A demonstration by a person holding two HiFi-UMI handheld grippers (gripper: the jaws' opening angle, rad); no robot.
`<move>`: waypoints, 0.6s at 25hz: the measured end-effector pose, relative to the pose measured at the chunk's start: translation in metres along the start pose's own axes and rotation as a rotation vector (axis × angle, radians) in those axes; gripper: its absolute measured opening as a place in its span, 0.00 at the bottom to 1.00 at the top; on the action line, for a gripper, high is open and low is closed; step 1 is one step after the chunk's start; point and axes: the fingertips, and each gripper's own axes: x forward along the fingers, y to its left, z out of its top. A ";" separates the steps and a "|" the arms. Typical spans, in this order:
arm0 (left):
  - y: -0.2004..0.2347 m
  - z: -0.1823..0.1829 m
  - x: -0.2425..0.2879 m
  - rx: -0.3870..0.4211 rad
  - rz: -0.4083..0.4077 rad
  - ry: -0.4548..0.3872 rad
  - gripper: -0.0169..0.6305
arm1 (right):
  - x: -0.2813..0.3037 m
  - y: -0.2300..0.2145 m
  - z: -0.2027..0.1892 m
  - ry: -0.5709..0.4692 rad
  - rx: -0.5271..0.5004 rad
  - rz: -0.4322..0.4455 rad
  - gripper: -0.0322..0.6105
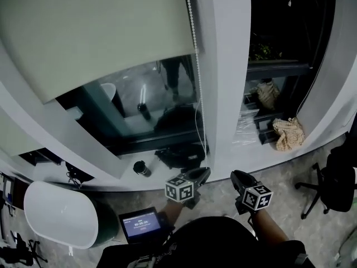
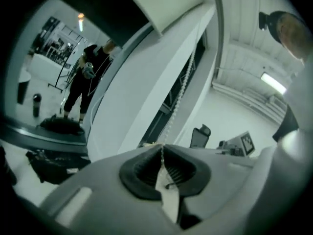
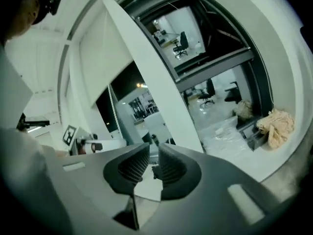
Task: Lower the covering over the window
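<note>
A pale roller blind [image 1: 95, 32] covers the upper part of the window, with dark glass showing below it. Its bead chain [image 1: 196, 66] hangs down the blind's right edge, next to a white pillar [image 1: 226, 66]. My left gripper [image 1: 199, 175] is low on the chain. In the left gripper view its jaws are shut on the bead chain [image 2: 178, 94], which runs up and away from the left gripper [image 2: 162, 150]. My right gripper [image 1: 240, 177] is just to the right, away from the chain. In its own view the right gripper [image 3: 153, 154] stands open with nothing between its jaws.
A black bag [image 1: 181, 156] and a dark cup [image 1: 141, 168] lie on the sill below the window. A white rounded table [image 1: 58, 214] and a small lit screen [image 1: 140, 225] are at lower left. A beige cloth [image 1: 288, 133] and an office chair [image 1: 334, 183] are at right.
</note>
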 end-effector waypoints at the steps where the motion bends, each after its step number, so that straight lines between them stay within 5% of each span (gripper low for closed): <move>1: -0.003 0.000 -0.003 0.000 0.001 -0.006 0.04 | 0.001 0.009 0.017 -0.042 0.004 0.034 0.15; 5: -0.006 0.002 -0.015 0.082 0.015 0.009 0.04 | 0.007 0.058 0.094 -0.200 0.015 0.173 0.15; 12: -0.031 -0.007 -0.034 0.001 -0.050 -0.076 0.04 | -0.013 0.201 0.279 -0.461 -0.204 0.479 0.21; 15: -0.046 -0.013 -0.033 -0.007 -0.101 -0.068 0.04 | -0.019 0.257 0.342 -0.497 -0.306 0.558 0.26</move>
